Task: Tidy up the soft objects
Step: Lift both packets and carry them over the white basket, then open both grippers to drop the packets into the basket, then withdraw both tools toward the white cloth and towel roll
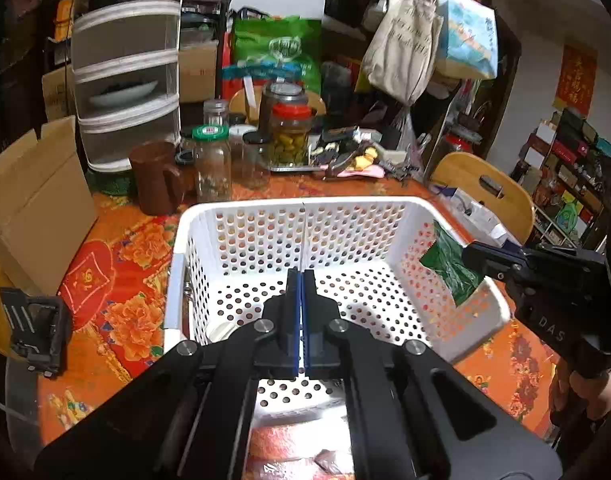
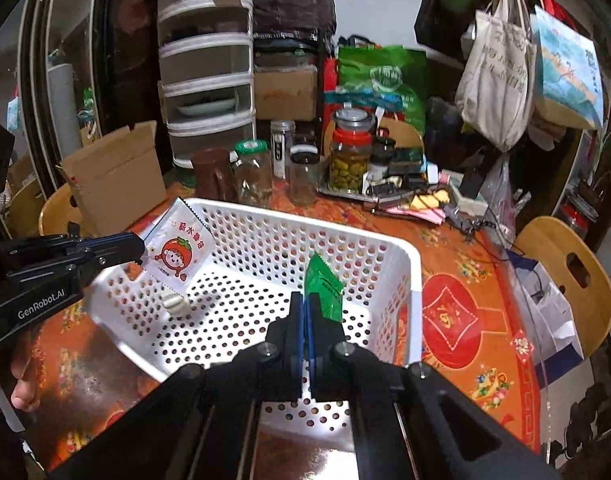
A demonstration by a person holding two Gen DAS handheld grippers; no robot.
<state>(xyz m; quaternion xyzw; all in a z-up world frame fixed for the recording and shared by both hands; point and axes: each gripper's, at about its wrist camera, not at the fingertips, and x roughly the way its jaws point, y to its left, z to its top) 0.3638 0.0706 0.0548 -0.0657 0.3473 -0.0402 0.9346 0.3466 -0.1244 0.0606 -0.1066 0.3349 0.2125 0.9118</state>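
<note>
A cluttered room frames a tabletop (image 2: pixel 485 264) under an orange flowered cloth, and a white perforated basket (image 2: pixel 385 240) stands near its front edge.

Nearest, the right gripper (image 2: pixel 305 300) has its jaws pressed together on the lower edge of a green packet (image 2: pixel 323 284), holding it upright over the inside of the basket. Just beyond, at the basket's left rim, the left gripper (image 2: pixel 139 246) pinches a white packet (image 2: pixel 179 246) printed with a red cartoon fruit, which hangs over the rim. A small white object (image 2: pixel 175 304), too unclear to name, lies on the basket floor. Further back stand glass jars (image 2: pixel 347 160), a brown mug (image 2: pixel 213 172) and a cardboard box (image 2: pixel 113 176).

The step in hand appears to be delivery: both packets are carried to the basket, neither released. The next move likely calls for lowering each packet inside the walls, then spreading the jaws so it drops flat.
</note>
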